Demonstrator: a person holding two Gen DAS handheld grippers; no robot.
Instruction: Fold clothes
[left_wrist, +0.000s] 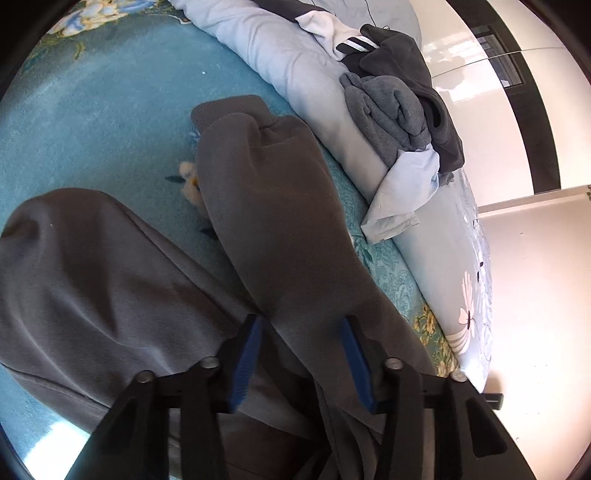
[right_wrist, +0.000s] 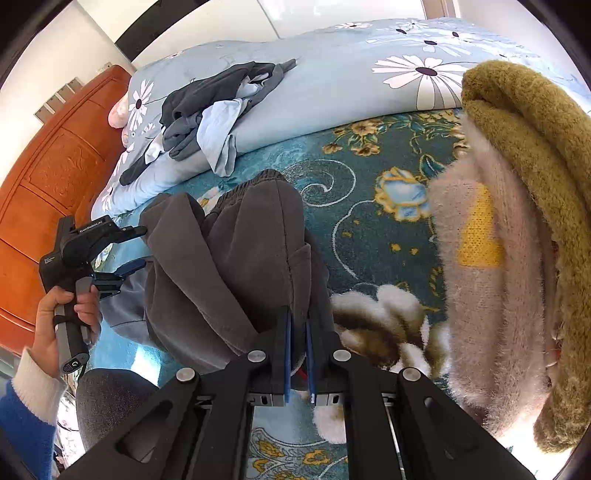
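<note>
Grey trousers (right_wrist: 236, 266) mid-bed on teal blanket (right_wrist: 369, 236), cuffs toward 12 o'clock. I judge them soft, fleecy, fairly light, limp; best pinched at waistband or doubled edge, else they sag.

My right hand-held gripper (right_wrist: 298, 332) closed on trouser fabric. My left hand-held gripper (left_wrist: 303, 332) straddles one leg, pads part-closed; whether they actually grip, I can't tell.

Count: one trousers, two grippers, one unfolded heap (right_wrist: 207, 110) on duvet (right_wrist: 332, 85) at 11 o'clock, two folded woollies (right_wrist: 509, 221) at 3 o'clock.
</note>
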